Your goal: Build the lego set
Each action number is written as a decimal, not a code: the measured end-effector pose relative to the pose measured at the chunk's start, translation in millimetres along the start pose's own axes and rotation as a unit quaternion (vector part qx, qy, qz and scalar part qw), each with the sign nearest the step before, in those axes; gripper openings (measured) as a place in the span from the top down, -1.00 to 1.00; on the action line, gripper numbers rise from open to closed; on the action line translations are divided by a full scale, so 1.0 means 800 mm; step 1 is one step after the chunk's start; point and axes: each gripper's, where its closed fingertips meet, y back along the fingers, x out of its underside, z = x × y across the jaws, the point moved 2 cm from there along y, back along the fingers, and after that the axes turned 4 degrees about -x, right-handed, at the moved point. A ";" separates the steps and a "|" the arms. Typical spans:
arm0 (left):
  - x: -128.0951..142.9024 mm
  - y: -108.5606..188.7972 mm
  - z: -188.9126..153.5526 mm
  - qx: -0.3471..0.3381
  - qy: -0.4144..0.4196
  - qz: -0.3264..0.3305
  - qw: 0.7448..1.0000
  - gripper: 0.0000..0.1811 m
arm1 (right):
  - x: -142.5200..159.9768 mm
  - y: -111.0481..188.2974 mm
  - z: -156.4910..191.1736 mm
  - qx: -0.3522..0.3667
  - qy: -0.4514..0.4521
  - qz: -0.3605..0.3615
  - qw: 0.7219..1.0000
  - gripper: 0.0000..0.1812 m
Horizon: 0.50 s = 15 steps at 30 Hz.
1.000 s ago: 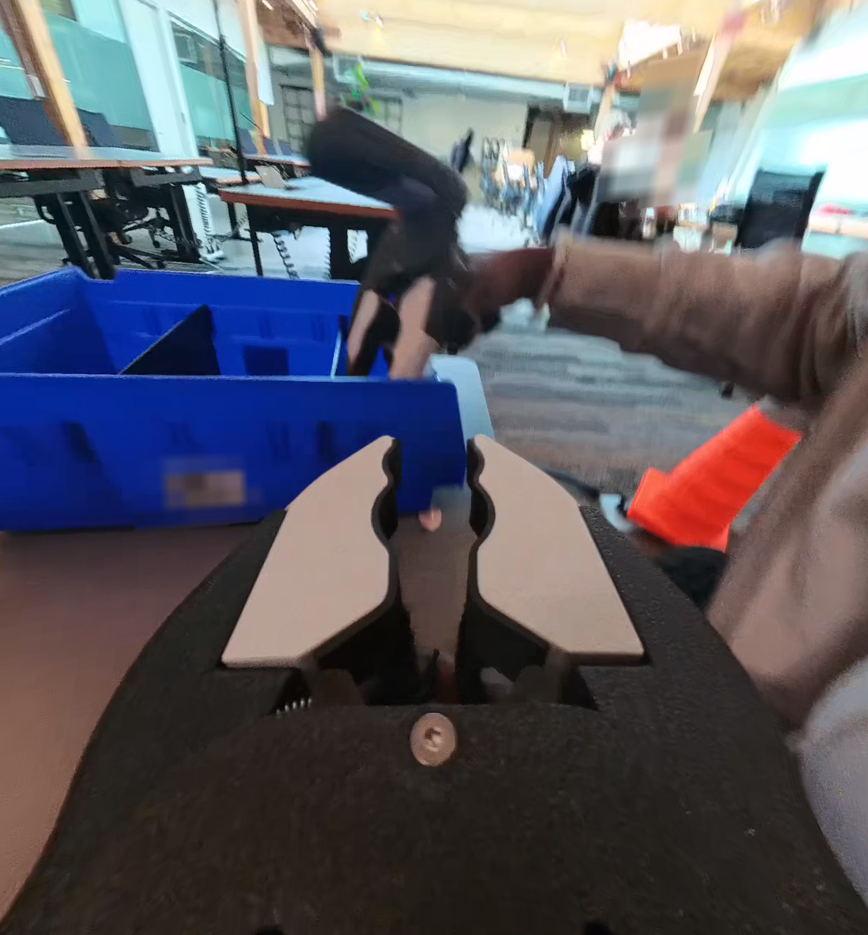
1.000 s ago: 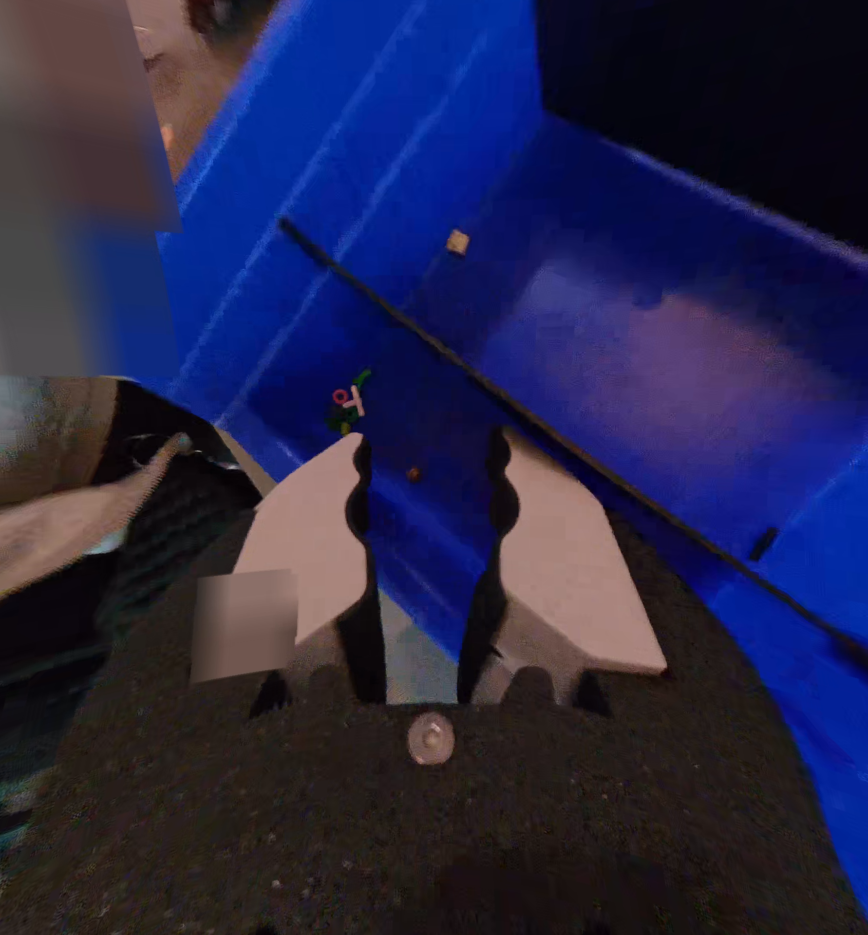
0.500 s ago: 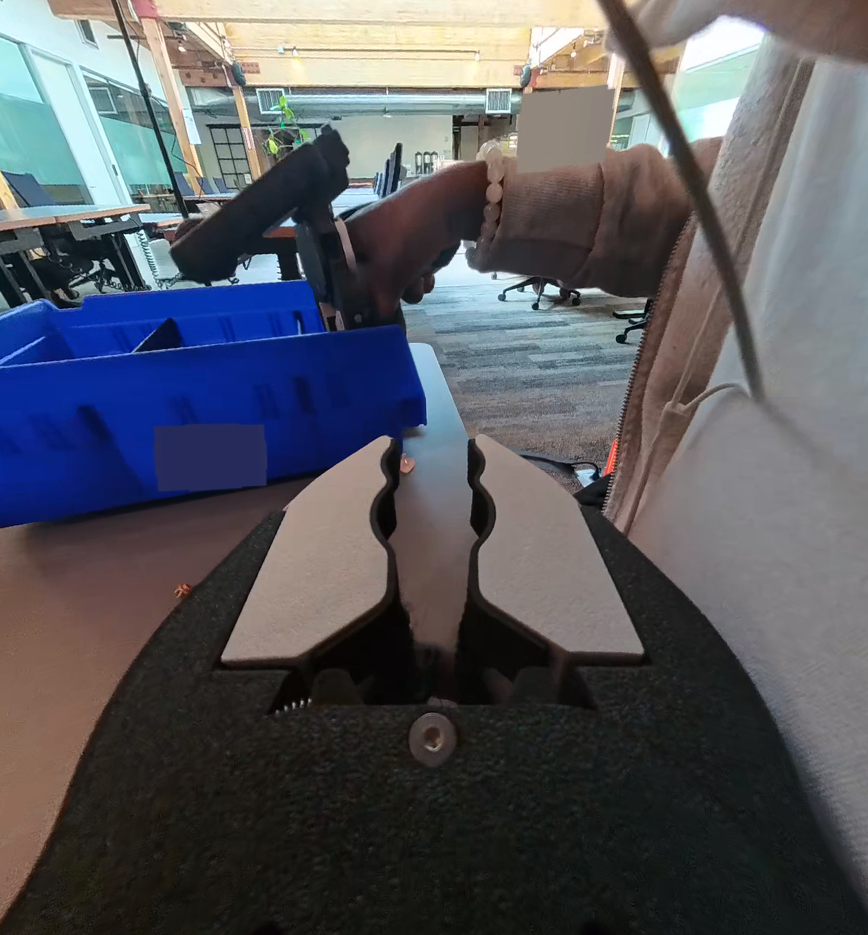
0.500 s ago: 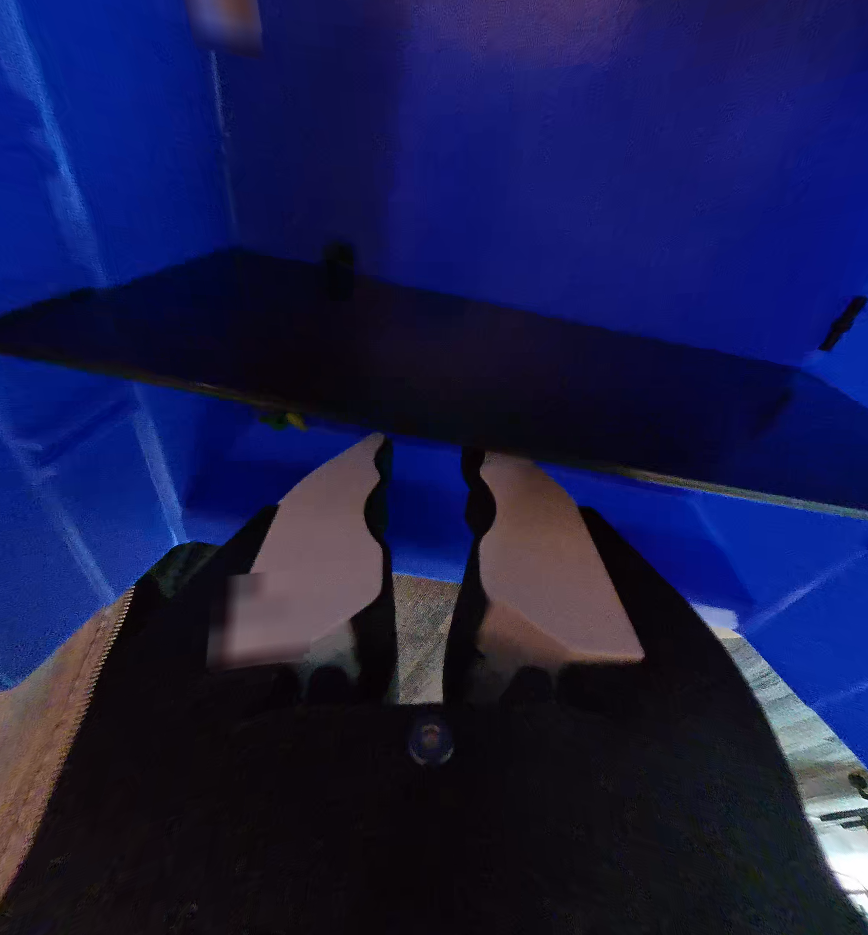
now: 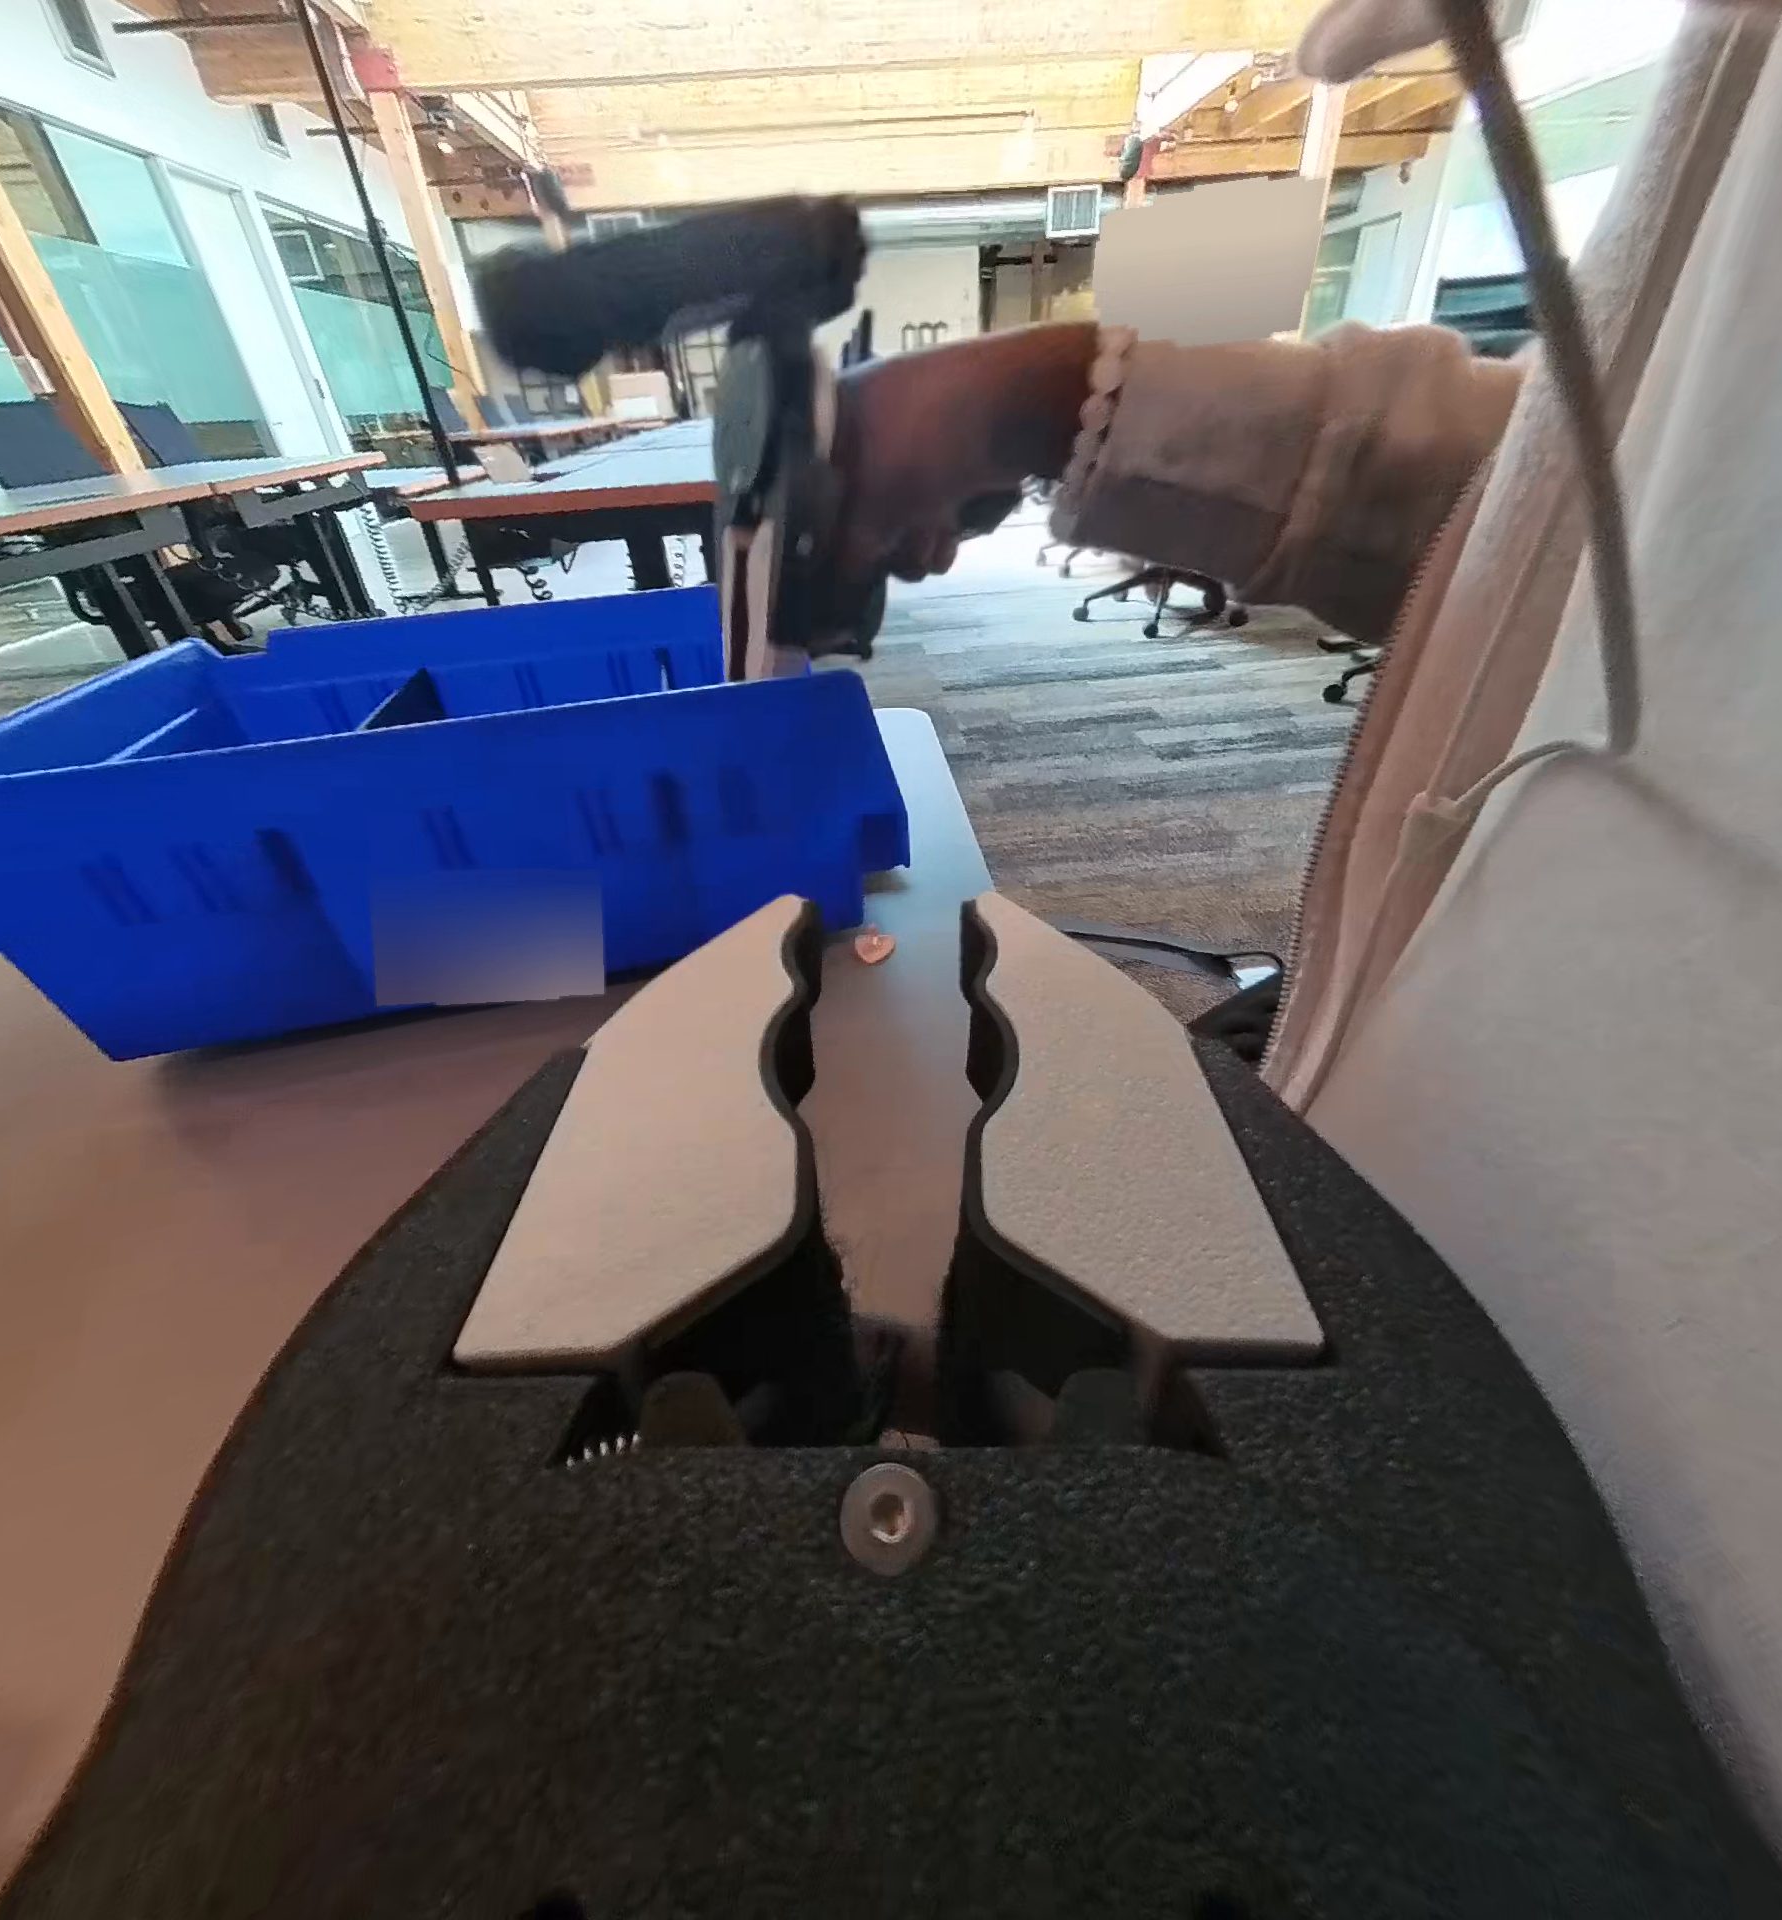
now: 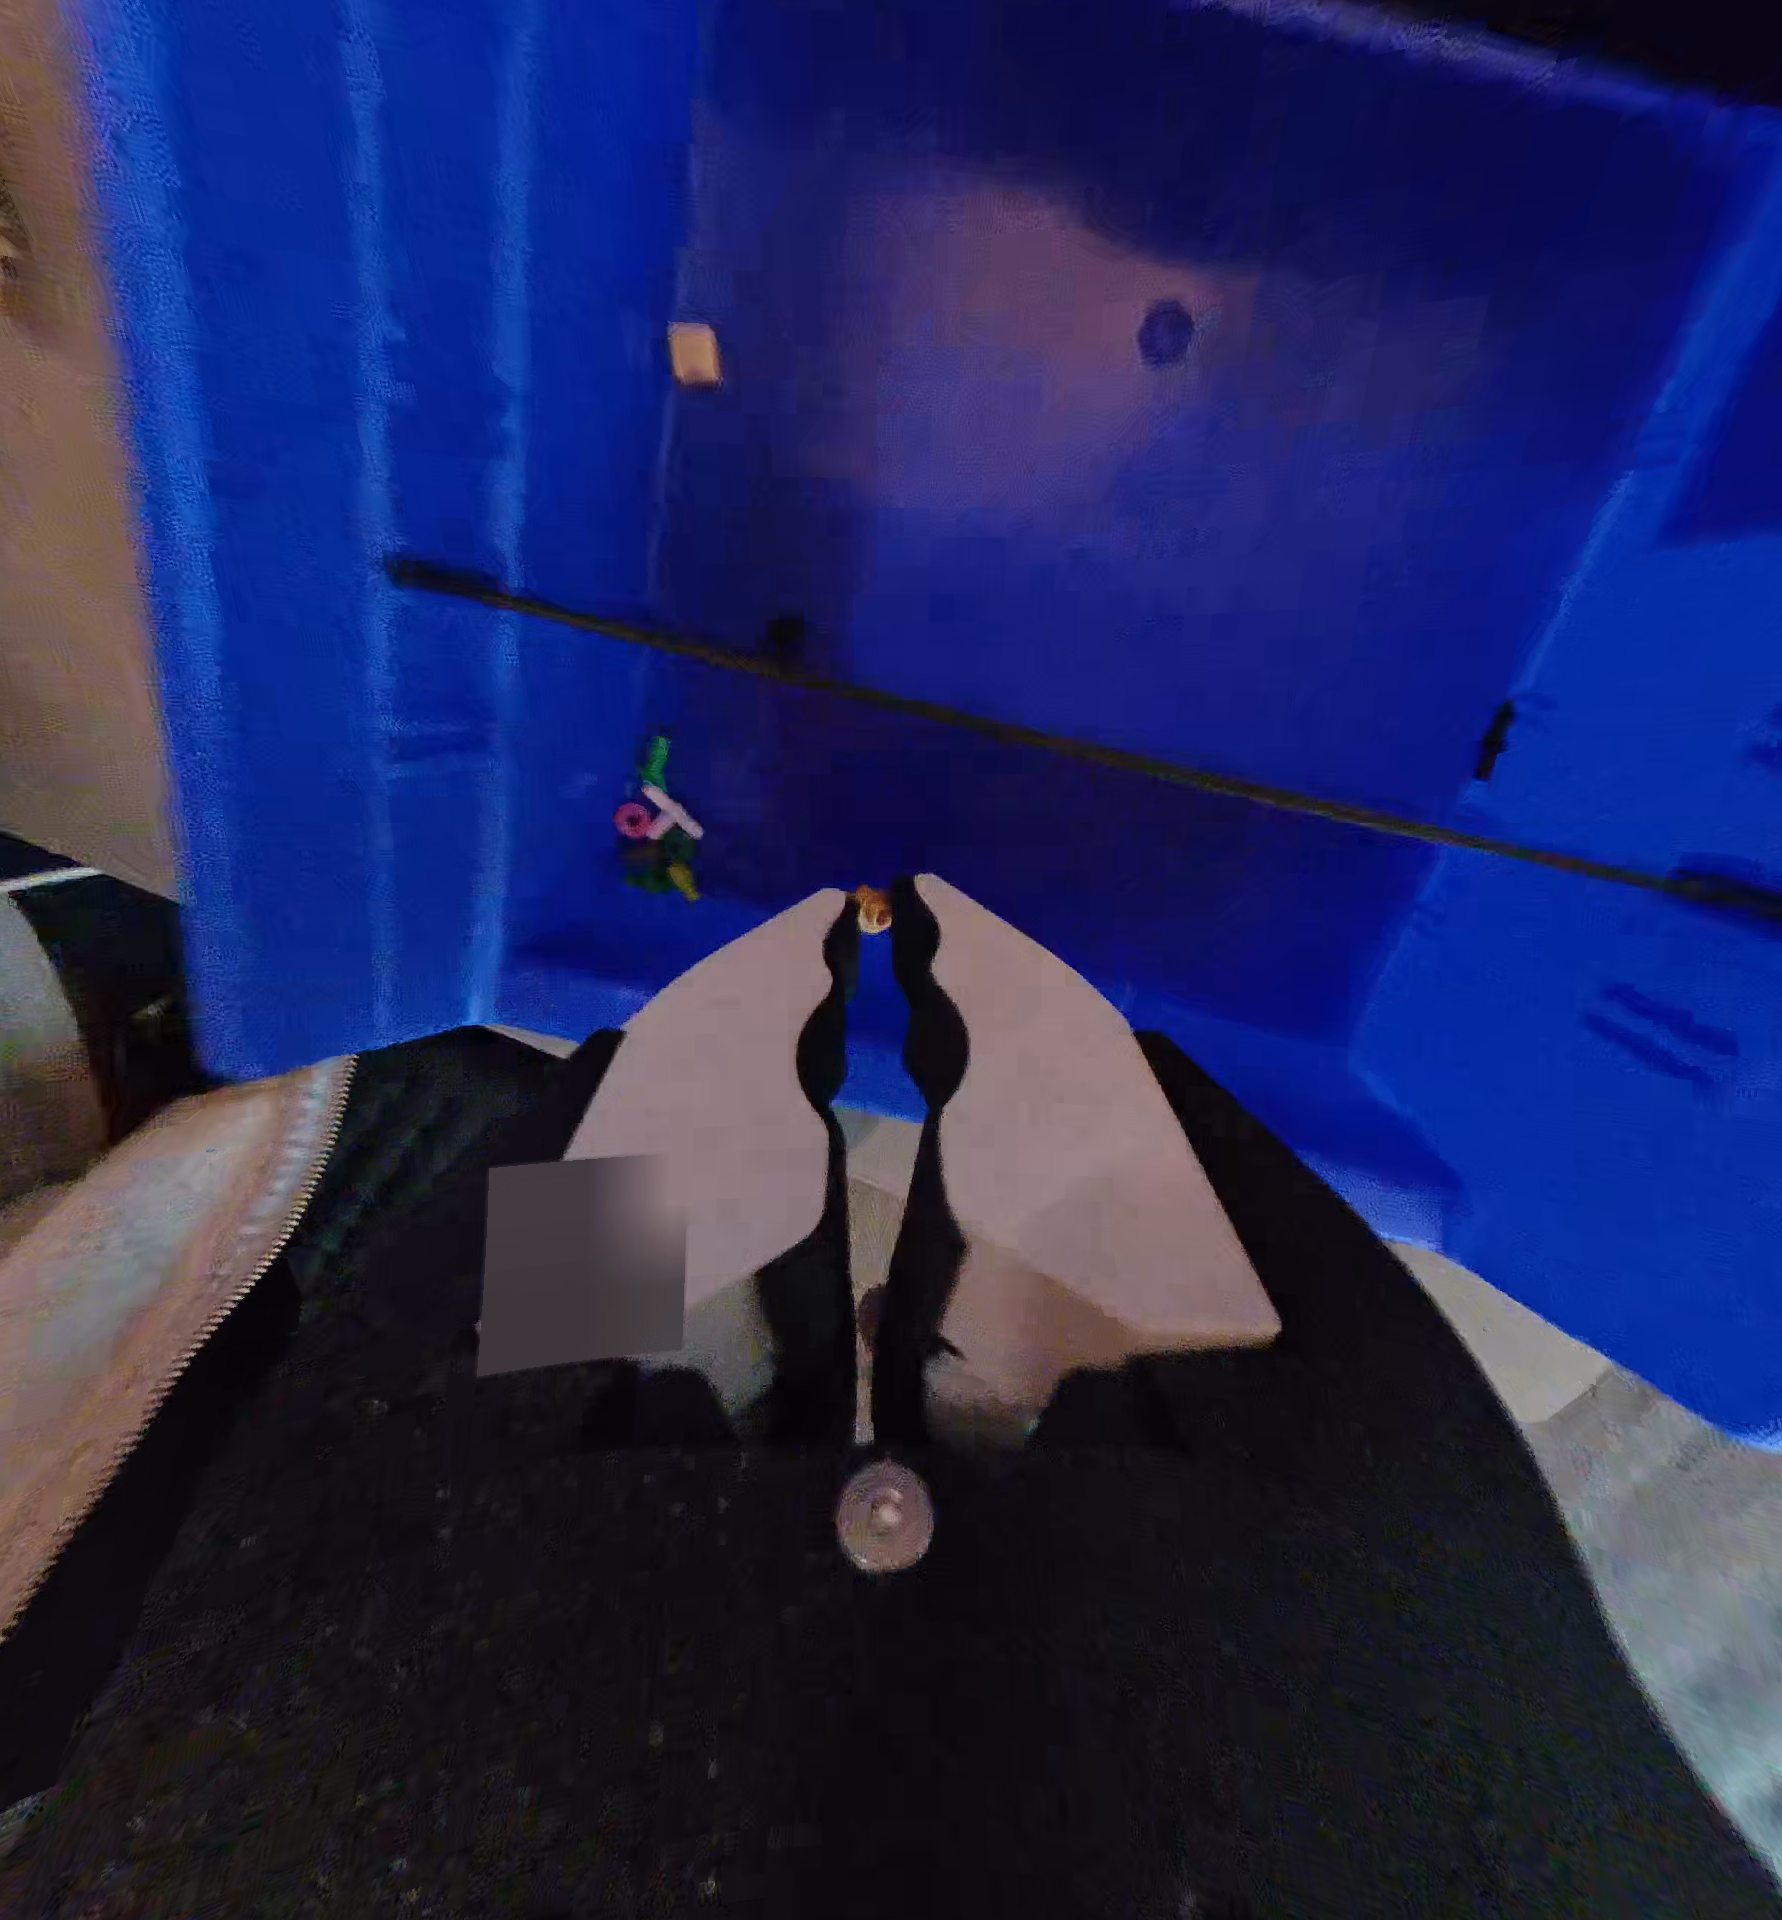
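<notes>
Jaws of the right gripper (image 6: 874, 902) are clamped on a small orange piece (image 6: 873, 911) for lifting from the blue bin (image 6: 1541, 1091), while the left gripper (image 5: 887, 935) is held apart, idle.

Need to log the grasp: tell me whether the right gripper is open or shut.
Shut: the right gripper has its fingers nearly together on a small orange piece.

Right tongs (image 6: 874, 902) pinched (left tongs (image 5: 887, 914) apart)
</notes>
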 end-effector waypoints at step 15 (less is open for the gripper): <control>-0.026 0.040 0.019 -0.085 0.031 -0.068 0.994 0.75 | -0.083 -0.097 0.180 0.076 0.079 -0.218 0.970 0.93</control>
